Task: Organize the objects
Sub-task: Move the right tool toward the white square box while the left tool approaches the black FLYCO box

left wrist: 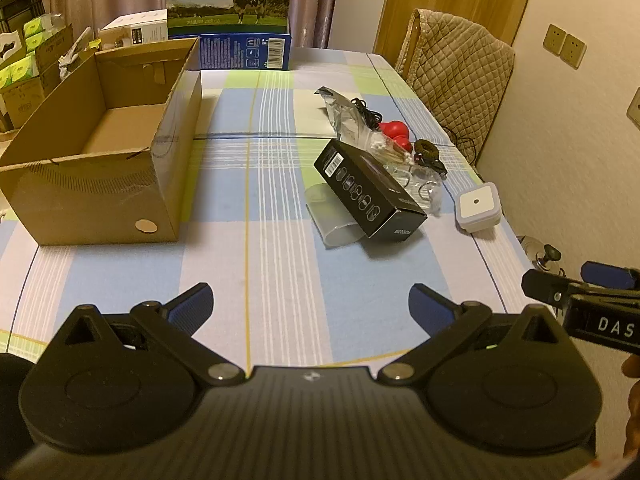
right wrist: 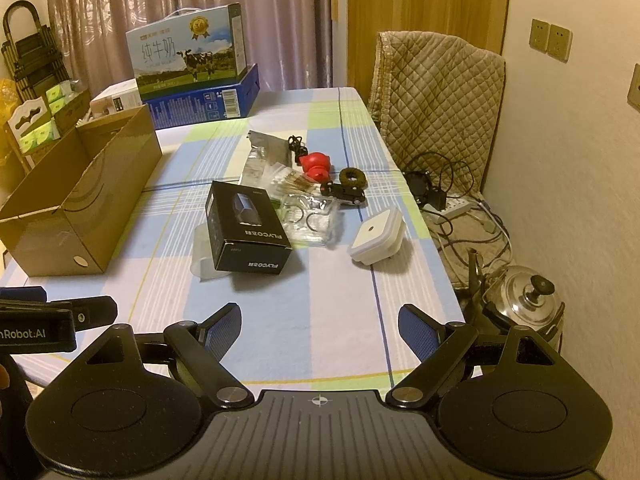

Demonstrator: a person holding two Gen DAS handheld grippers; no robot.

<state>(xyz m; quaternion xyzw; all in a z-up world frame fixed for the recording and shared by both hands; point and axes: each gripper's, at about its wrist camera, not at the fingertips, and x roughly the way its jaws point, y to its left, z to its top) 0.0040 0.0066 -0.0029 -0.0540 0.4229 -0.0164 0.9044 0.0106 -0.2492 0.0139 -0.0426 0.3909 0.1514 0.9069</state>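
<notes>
An open cardboard box stands at the table's left. A black carton leans on a frosted plastic cup mid-table. Behind it lie clear plastic bags, a red toy, a black cable, a dark ring and a small black toy car. A white square container sits to the right. My left gripper and right gripper hover open over the near edge, nothing between the fingers.
Milk cartons stand on the checked tablecloth at the far end. A quilted chair stands at the right. A kettle and a power strip with cords sit on the floor by the wall.
</notes>
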